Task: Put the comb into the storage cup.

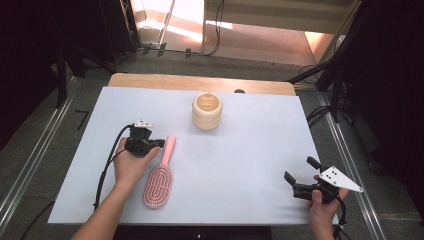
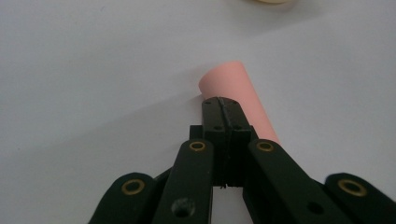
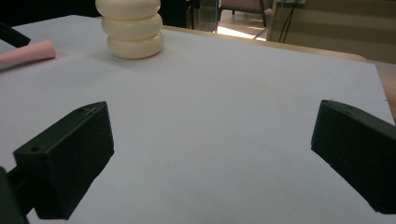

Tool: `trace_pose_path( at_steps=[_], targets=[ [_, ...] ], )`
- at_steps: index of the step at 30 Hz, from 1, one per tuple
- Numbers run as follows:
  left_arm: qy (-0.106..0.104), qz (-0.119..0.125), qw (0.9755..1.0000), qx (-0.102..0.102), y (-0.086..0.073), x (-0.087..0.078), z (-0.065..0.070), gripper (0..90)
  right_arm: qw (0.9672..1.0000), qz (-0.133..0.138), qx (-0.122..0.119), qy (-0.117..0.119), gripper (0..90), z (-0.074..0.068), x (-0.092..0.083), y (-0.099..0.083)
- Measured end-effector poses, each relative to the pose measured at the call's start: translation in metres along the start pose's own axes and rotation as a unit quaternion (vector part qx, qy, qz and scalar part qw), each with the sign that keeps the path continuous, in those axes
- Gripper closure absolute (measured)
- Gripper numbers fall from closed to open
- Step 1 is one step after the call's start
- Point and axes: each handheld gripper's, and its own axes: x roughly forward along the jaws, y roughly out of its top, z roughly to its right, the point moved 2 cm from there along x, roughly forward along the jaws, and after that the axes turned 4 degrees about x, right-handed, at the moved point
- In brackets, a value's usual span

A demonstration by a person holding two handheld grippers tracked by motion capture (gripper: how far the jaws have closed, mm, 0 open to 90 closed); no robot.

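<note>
Left gripper (image 2: 223, 105), jaws closed empty, touches brush handle (image 2: 236, 88); we'd open before gripping. Right gripper (image 1: 300, 176) wide open, 4 o'clock.

Left tongs (image 1: 159, 143) pressed together, right tongs (image 1: 300, 170) spread wide.

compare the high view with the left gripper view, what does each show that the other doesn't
High view alone: the whole pink hairbrush with its bristle head, the right tongs standing open near the mat's right edge, both hands, and the floor beyond the table.

Left gripper view alone: the left tongs close up, jaws pressed together with nothing between them, tips right beside the handle's end.

Both: the brush's pink handle, the pale mat, and the cream ribbed cup, cropped to a sliver in the left gripper view.
</note>
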Motion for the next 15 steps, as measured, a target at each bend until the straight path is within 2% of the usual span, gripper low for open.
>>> trace_pose_path(
  at_steps=[3, 15],
  targets=[
    [0.002, -0.005, 1.0000, -0.001, 0.002, 0.003, 0.002, 90.0, 1.0000, 0.001, 0.000, 0.000, 0.0, 0.000, 0.000, 0.000],
    [-0.019, -0.016, 0.9996, 0.016, 0.008, 0.013, 0.015, 90.0, 1.0000, -0.001, -0.002, 0.001, 0.0, 0.000, 0.000, 0.000]
  ],
)
